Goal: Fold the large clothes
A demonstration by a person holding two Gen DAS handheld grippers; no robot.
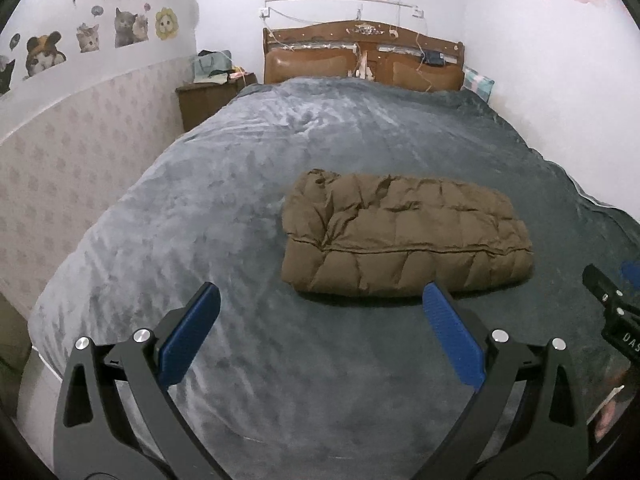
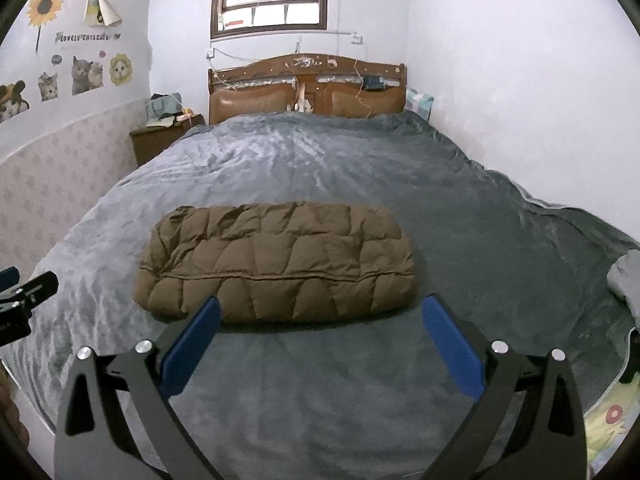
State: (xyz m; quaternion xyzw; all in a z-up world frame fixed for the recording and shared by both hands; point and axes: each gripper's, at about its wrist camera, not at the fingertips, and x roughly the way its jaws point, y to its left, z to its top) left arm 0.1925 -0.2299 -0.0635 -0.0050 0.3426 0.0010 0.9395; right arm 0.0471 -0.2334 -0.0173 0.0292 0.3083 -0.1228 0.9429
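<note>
A brown quilted puffer jacket (image 1: 404, 236) lies folded into a compact rectangle on the grey bed cover (image 1: 240, 200). It also shows in the right wrist view (image 2: 280, 262). My left gripper (image 1: 322, 298) is open and empty, hovering over the bed just short of the jacket's near edge and to its left. My right gripper (image 2: 320, 310) is open and empty, right in front of the jacket's near edge. Each gripper shows at the edge of the other's view: the right gripper (image 1: 612, 304), the left gripper (image 2: 24, 296).
A wooden headboard (image 2: 306, 88) stands at the far end of the bed. A nightstand (image 2: 160, 138) with bags stands at the far left. Walls run close along both sides. A grey bundle (image 2: 624, 276) lies at the bed's right edge.
</note>
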